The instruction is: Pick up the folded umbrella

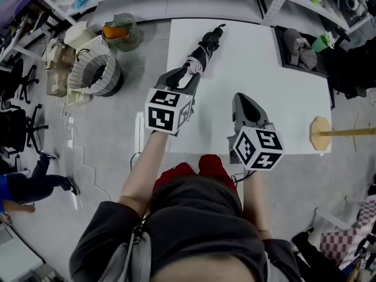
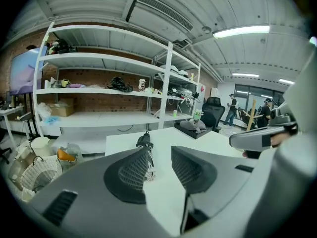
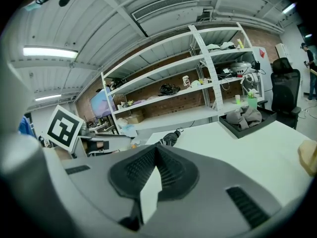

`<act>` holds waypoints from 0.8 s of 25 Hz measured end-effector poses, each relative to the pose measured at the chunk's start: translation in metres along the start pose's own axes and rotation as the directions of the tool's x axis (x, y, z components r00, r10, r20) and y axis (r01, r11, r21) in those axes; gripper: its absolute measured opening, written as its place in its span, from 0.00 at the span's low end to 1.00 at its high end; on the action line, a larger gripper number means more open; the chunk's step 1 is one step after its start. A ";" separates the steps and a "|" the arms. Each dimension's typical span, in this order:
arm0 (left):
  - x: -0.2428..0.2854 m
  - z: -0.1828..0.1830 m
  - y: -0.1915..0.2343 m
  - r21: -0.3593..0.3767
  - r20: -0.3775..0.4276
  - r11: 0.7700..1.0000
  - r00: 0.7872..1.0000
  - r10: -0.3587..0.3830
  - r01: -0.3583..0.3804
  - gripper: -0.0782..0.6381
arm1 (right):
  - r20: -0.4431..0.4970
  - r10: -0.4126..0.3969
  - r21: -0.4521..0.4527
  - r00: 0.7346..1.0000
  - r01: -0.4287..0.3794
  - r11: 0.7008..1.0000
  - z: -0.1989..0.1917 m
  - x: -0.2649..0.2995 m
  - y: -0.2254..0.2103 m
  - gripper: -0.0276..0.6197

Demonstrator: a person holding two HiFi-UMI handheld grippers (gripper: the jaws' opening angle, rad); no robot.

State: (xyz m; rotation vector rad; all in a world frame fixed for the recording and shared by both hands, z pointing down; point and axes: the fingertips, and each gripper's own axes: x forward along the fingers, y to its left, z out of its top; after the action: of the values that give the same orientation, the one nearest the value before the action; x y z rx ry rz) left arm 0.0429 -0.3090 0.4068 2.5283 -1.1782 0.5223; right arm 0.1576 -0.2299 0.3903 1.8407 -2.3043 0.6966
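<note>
In the head view, the folded umbrella [image 1: 207, 44] is seen lying on the white table [image 1: 270, 81], near its left edge, with its handle end pointed away from the person. The left gripper [image 1: 183, 80] is held at the umbrella's near end, which is partly covered by the gripper's body. The right gripper [image 1: 242, 101] is held over the table's near part, well apart from the umbrella. A wooden stand [image 1: 321, 134] at the table's right edge is cut short by the frame.

In the left gripper view, the jaws are shown set apart by a narrow gap, with bare table between them. The umbrella [image 2: 144, 142] is seen just ahead, its near part hidden behind the left pad [image 2: 130, 172]. Whether that pad touches it cannot be told.

In the right gripper view, the jaws are shown closed together with nothing between them. Only the umbrella's dark far end [image 3: 171, 138] is made out above the pads. The left gripper's marker cube [image 3: 64, 128] is visible beside it.
</note>
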 end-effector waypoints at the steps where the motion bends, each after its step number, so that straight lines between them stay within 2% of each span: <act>1: 0.005 0.001 0.001 -0.003 -0.006 1.000 1.000 0.002 -0.002 0.31 | -0.004 0.006 -0.001 1.000 -0.007 1.000 0.002 0.004 -0.003 0.07; 11: 0.054 0.008 0.015 -0.011 -0.066 0.999 0.997 0.030 -0.031 0.40 | -0.042 0.052 -0.008 0.998 -0.052 0.999 0.017 0.043 -0.034 0.07; 20: 0.101 0.006 0.025 0.043 -0.142 0.998 0.989 0.050 -0.044 0.47 | -0.071 0.076 -0.008 0.995 -0.076 0.997 0.023 0.071 -0.058 0.07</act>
State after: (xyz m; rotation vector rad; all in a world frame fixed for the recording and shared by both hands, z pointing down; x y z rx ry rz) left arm 0.0852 -0.3941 0.4488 2.4546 -1.1876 0.7323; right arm 0.1989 -0.3116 0.4123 1.7034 -2.3394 0.7450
